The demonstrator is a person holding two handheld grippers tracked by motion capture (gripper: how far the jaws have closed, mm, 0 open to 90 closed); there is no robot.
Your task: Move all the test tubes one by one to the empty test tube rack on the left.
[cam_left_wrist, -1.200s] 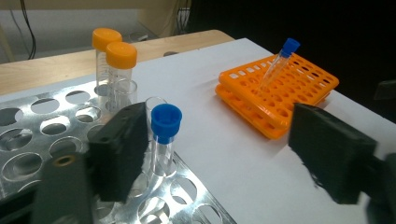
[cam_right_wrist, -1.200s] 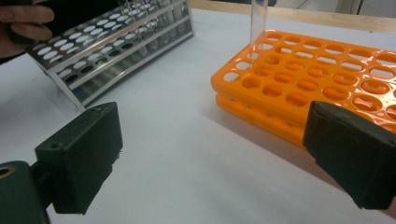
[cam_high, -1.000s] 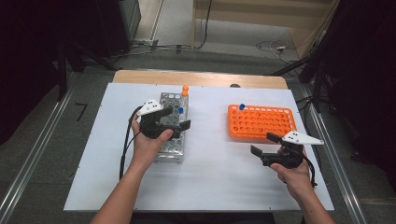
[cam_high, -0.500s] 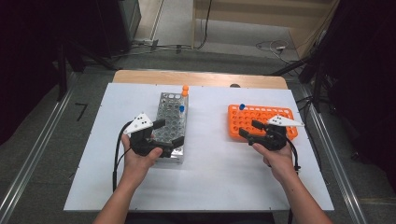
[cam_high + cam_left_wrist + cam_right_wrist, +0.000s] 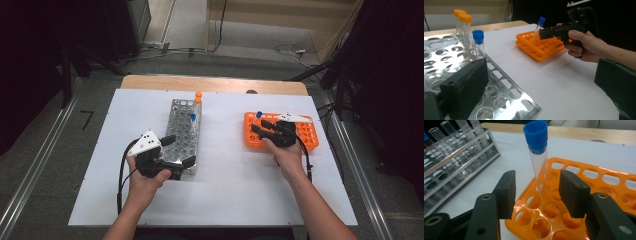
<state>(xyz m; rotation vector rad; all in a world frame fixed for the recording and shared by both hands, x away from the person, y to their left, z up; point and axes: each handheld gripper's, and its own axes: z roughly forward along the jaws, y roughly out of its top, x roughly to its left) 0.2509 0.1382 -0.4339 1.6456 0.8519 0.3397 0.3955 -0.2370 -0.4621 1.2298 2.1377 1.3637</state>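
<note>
A clear tube with a blue cap [image 5: 540, 157] stands tilted in a hole at the left end of the orange rack [image 5: 599, 177]. My right gripper [image 5: 537, 192] has its jaws on either side of it; they have just been closing, and a gap still shows on both sides. From above, this right gripper [image 5: 260, 127] sits at that rack's [image 5: 305, 135] left edge. My left gripper [image 5: 178, 151] stands wide open at the near right corner of the metal rack [image 5: 184, 132]. One jaw lies over the rack's holes and the other over the table.
The metal rack [image 5: 504, 85] holds a blue-capped tube [image 5: 478, 42] and two orange-capped tubes [image 5: 465, 25] at its far end. White table [image 5: 225, 185] lies between the two racks. A wooden edge [image 5: 215, 84] runs along the back.
The left hand drew back from the middle of the metal rack to its near corner. The right hand went forward and left to the orange rack, and its jaws narrowed around the blue-capped tube.
</note>
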